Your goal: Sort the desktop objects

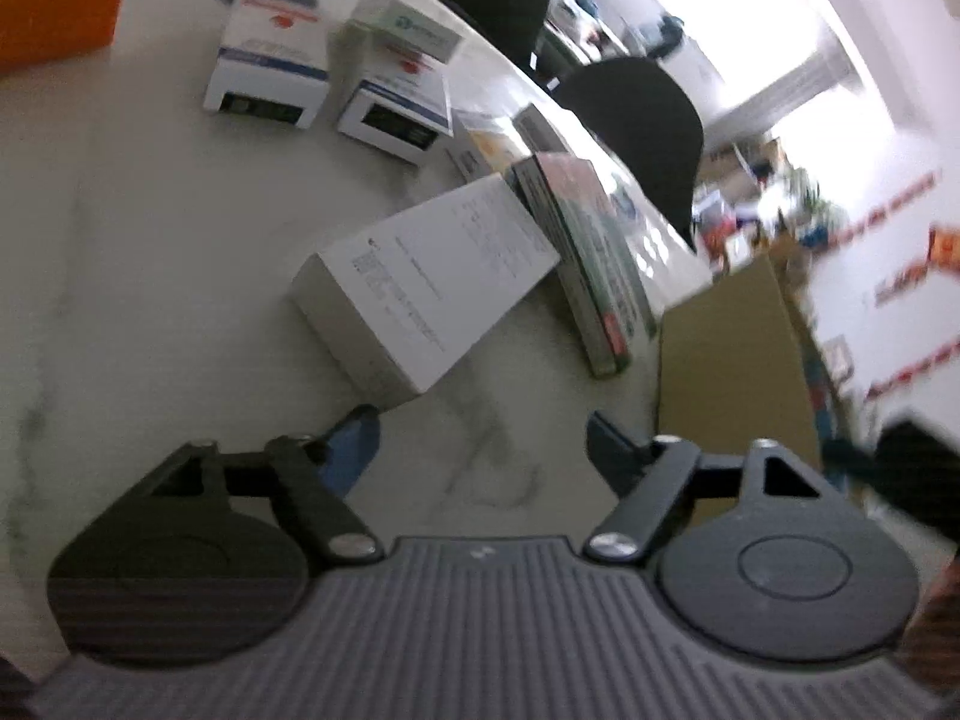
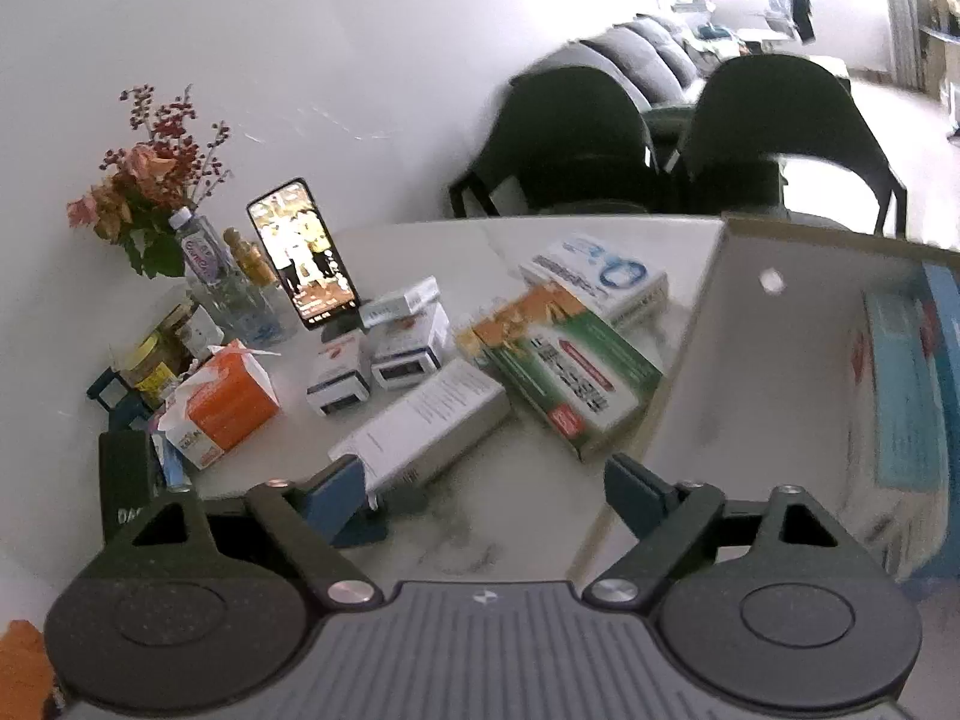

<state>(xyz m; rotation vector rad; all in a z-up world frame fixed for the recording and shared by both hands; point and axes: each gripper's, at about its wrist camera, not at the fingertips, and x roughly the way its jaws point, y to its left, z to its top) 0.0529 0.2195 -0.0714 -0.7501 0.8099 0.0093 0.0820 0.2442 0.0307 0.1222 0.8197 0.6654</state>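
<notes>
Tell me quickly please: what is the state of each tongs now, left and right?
Left tongs: open, holding nothing, bare table between the fingers.
Right tongs: open, holding nothing.

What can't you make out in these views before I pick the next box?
- Cardboard box contents: right wrist view, cut off by frame edge and blurred.
- White box print: left wrist view, motion blur.
- Jars: right wrist view, partly hidden behind orange tissue box.
</notes>
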